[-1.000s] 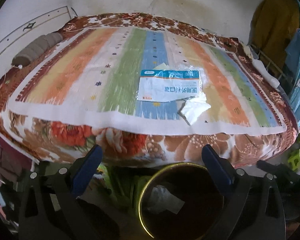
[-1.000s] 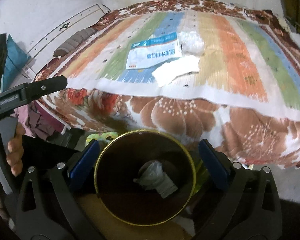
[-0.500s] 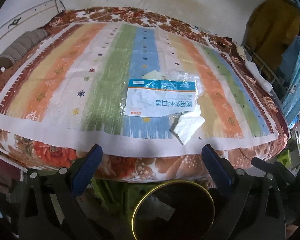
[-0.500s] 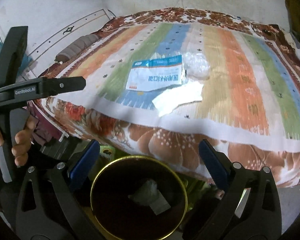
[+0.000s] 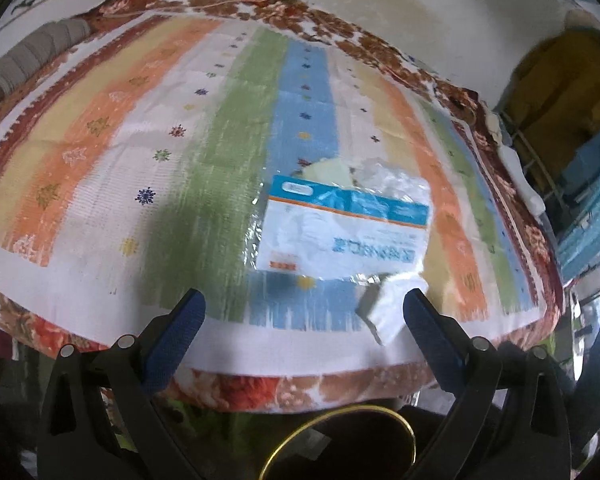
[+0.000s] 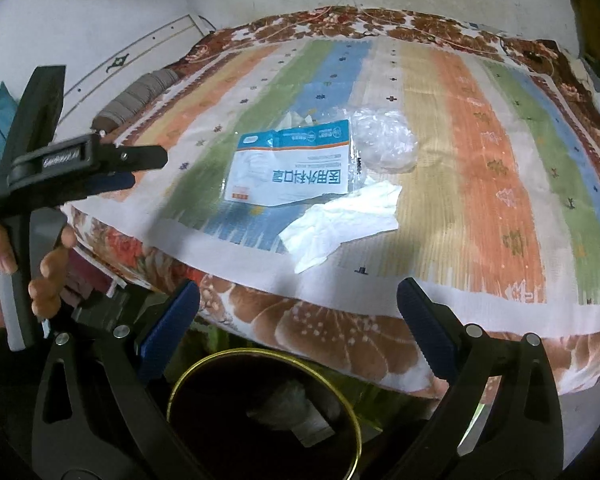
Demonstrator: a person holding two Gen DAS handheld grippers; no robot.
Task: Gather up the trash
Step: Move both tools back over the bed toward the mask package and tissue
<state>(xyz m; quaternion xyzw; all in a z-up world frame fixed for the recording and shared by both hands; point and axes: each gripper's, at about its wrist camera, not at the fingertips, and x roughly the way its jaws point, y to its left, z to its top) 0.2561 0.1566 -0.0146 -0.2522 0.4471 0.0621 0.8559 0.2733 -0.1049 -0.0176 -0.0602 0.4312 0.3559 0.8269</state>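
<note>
Trash is lying on the bed (image 6: 480, 184): a blue and white printed packet (image 6: 290, 168), a crumpled white tissue (image 6: 340, 226) touching the packet's near corner, and a wad of clear plastic wrap (image 6: 386, 142) just beside the packet's far end. All three are sitting on the striped blanket (image 5: 140, 168) near the bed's front edge.

We are holding the left gripper (image 5: 300, 316) over that front edge with its jaws spread wide and nothing between them; the packet (image 5: 342, 234) and tissue (image 5: 388, 310) are lying just ahead of its blue pads (image 5: 172, 334). In the right wrist view we are seeing that same gripper from the side (image 6: 140, 166), with our left hand (image 6: 24, 264) wrapped around its handle.

We are holding the right gripper (image 6: 298, 316) lower, in front of the bed, its jaws also spread and gripping nothing. Below it a dark bin (image 6: 260, 416) with a gold rim is standing on the floor against the bed, and a pale crumpled scrap (image 6: 296, 408) is lying inside.
</note>
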